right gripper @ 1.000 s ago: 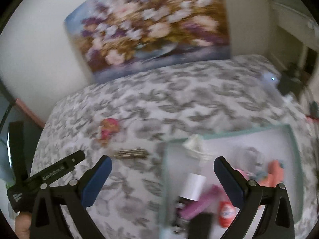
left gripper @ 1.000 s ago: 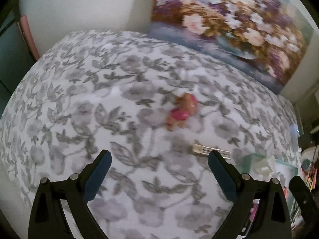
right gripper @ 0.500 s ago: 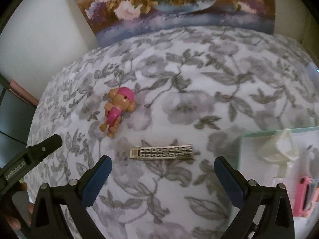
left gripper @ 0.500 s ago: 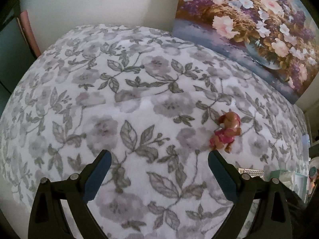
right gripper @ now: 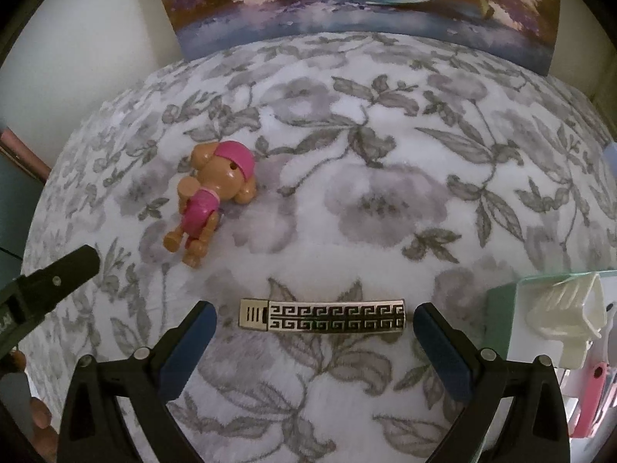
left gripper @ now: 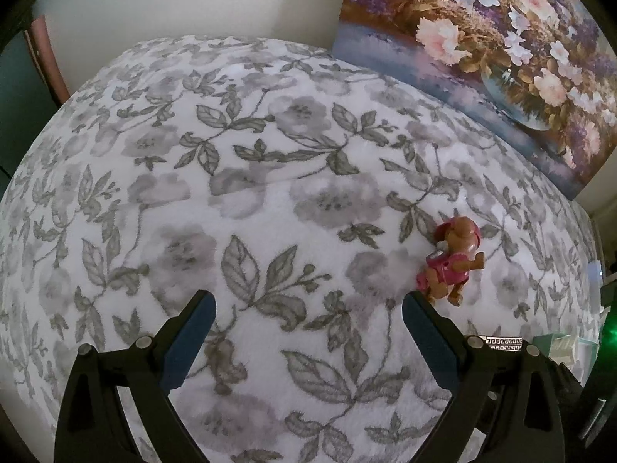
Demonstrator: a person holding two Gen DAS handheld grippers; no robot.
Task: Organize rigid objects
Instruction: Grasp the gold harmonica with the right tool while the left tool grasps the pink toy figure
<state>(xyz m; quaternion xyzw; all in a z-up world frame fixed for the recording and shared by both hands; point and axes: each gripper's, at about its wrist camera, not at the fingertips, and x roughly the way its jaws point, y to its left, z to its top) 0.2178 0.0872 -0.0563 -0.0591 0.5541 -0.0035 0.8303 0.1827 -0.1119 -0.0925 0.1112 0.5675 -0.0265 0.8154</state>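
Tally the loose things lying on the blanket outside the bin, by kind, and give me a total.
Toy dog: 1
Patterned clip: 1
Total: 2
Both lie on the floral blanket, outside the bin.

a grey floral blanket (left gripper: 270, 177) spreads below a flower painting (left gripper: 501, 38) against the wall.
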